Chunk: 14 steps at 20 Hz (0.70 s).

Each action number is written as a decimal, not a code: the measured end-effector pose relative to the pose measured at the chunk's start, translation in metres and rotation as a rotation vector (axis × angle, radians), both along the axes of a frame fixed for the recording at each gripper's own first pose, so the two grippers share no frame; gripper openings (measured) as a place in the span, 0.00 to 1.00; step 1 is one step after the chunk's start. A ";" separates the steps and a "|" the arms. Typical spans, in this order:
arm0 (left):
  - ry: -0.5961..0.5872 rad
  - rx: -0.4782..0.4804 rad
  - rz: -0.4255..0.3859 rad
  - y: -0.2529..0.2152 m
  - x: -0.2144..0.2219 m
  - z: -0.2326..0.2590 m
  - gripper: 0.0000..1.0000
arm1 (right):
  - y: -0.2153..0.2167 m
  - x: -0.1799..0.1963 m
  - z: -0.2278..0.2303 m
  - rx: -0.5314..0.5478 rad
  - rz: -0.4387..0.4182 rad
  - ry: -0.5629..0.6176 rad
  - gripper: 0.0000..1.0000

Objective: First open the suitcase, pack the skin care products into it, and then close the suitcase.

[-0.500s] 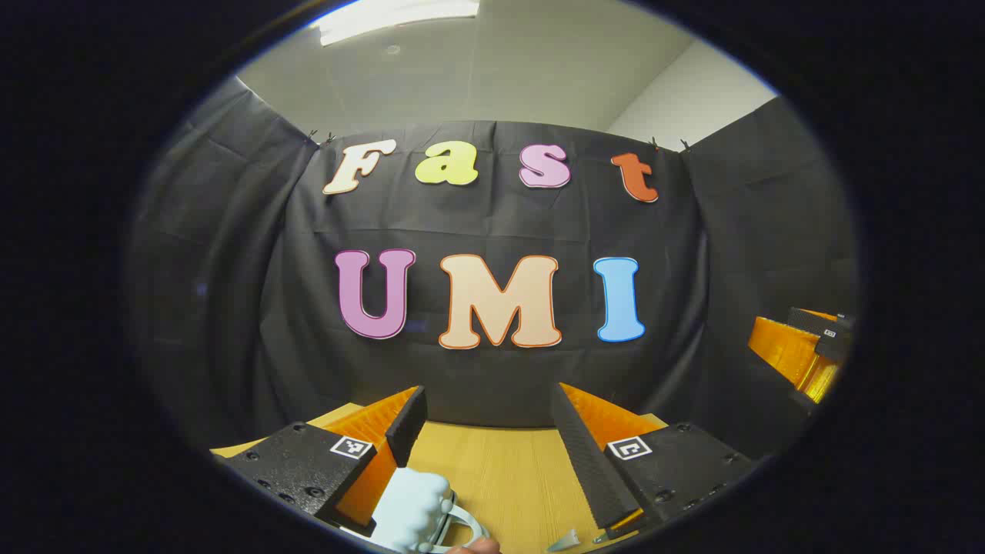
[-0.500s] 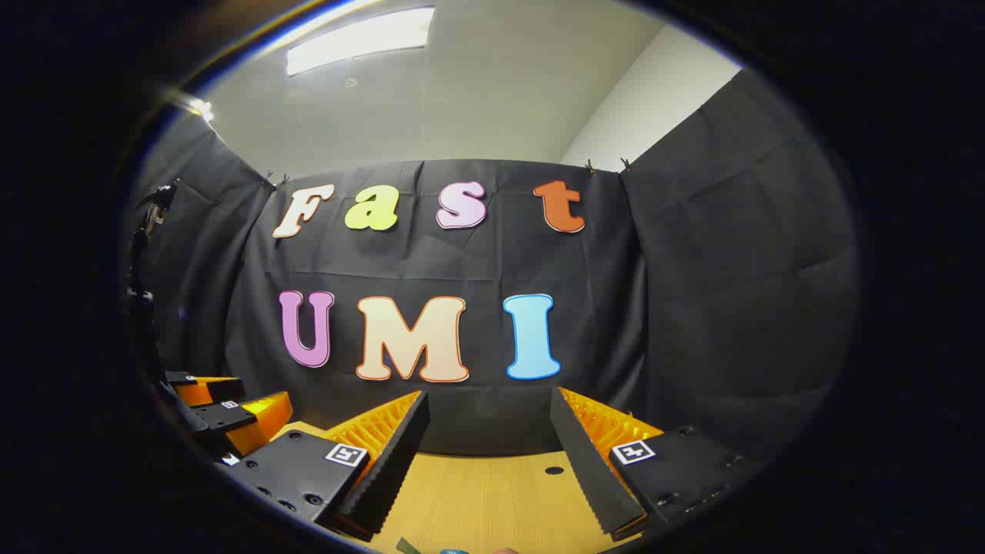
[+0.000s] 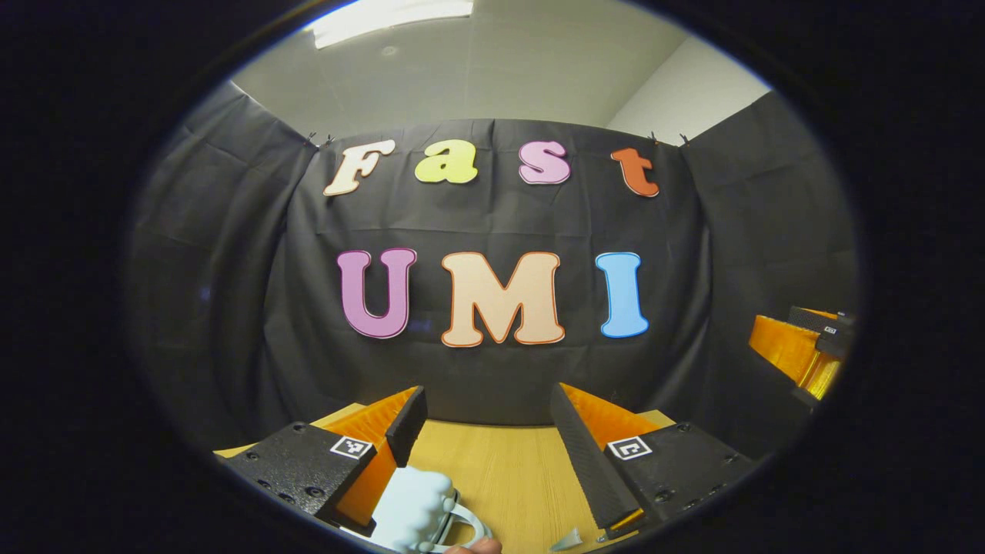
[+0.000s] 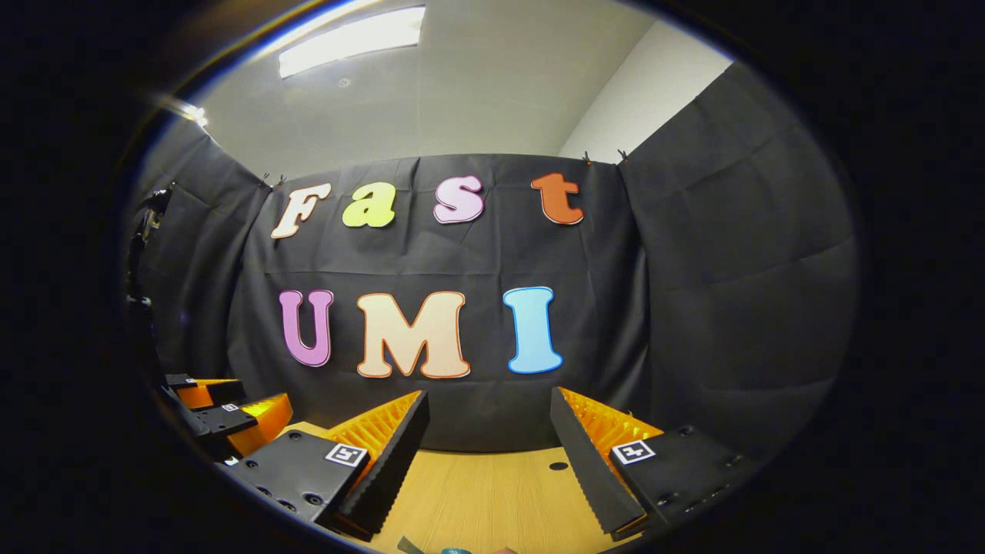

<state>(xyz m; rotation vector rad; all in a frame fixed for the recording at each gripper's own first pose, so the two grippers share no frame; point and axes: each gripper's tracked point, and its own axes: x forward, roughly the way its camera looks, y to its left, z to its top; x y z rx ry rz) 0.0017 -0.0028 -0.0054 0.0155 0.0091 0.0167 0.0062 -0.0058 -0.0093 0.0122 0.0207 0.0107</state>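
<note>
A: What sits closest in the left gripper view?

B: A pale blue suitcase (image 3: 412, 512), low at the bottom edge, its ridged shell and curved handle showing. It rests on the wooden table (image 3: 500, 469), just beside the left finger of the left gripper (image 3: 486, 422). Whether that finger touches it, I cannot tell. A small pale pointed item (image 3: 568, 540) lies near the right finger; too little of it shows to name.

A: And the jaws?

B: Spread wide apart, nothing between them but bare tabletop.

A: The right gripper view?

B: The right gripper (image 4: 489, 427) also stands with its fingers well apart, gripping nothing. At the very bottom edge a dark green scrap (image 4: 409, 545) and a blue one (image 4: 454, 551) peek in, too cut off to identify. A small dark hole (image 4: 558, 465) marks the table between the fingers.

A: Farther out?

B: In the right gripper view the left gripper appears at the left edge. In the left gripper view the right gripper (image 3: 804, 350) sits at the far right. Behind everything hangs the black cloth wall (image 4: 716, 308), with a ceiling light (image 4: 350, 38) above.
</note>
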 end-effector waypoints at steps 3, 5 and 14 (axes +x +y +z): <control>0.008 0.005 -0.002 -0.005 0.003 -0.006 0.94 | -0.002 0.004 -0.004 0.000 0.017 0.008 0.96; 0.045 0.010 0.003 -0.006 0.004 -0.020 0.94 | -0.004 0.007 -0.010 -0.006 0.036 0.013 0.99; 0.435 0.005 0.031 0.010 -0.001 -0.161 0.95 | -0.018 0.015 -0.071 -0.035 0.128 0.134 0.99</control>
